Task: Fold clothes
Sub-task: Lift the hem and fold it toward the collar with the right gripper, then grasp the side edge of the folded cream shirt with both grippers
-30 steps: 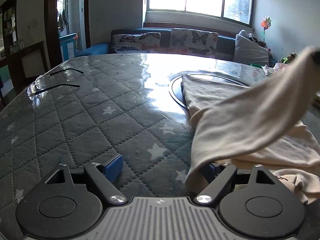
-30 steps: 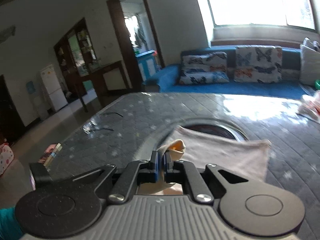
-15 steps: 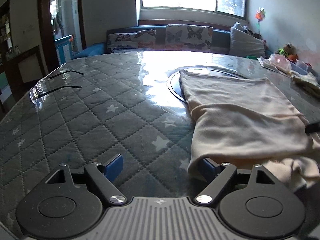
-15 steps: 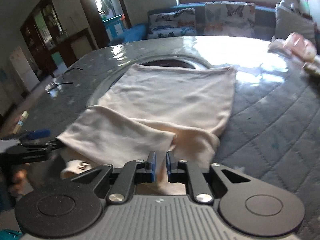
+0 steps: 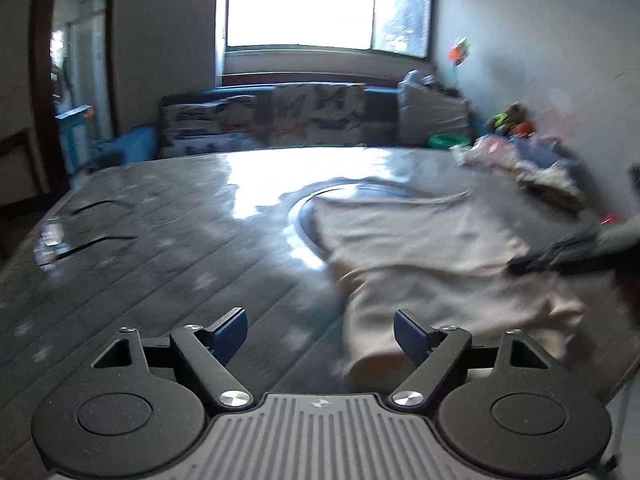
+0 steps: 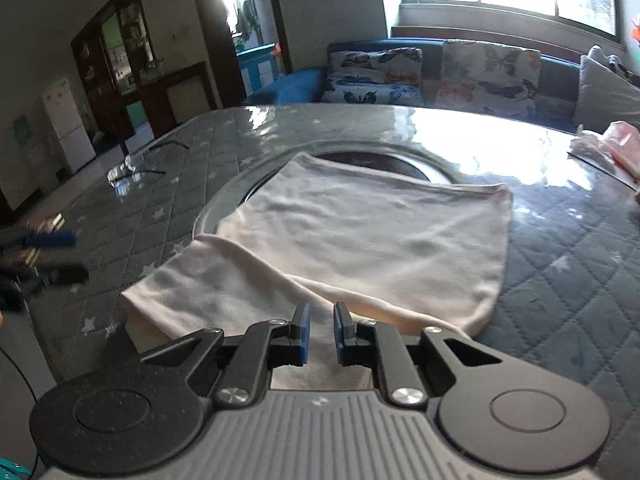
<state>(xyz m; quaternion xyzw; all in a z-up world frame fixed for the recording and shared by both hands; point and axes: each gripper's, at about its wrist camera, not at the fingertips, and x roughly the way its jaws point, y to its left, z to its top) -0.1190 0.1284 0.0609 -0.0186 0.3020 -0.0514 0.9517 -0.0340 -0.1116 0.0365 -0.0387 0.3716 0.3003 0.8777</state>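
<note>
The cream garment (image 6: pixel 360 240) lies spread on the quilted bench (image 6: pixel 580 280), its far hem over the round inset at the bench's middle and its near part doubled up toward the near edge, where one flap lies folded over the body of the cloth. By the look of it, one fold has just been laid and let go.

The right gripper (image 6: pixel 320 332) hovers low over the near folded edge, its jaws parted by only a narrow gap with cloth visible beneath them but nothing pinched between the blue pads. The left gripper (image 5: pixel 320 328) stands off the garment's left side over bare quilting, jaws wide apart and empty (this view is smeared by motion, so fine detail of the cloth's near corner is unclear).

A pair of glasses (image 6: pixel 128 170) rests near the bench's left edge, well apart from the cloth.

The next move likely calls for each gripper to take a corner of the near doubled edge and carry it toward the far hem, keeping the layers aligned.
</note>
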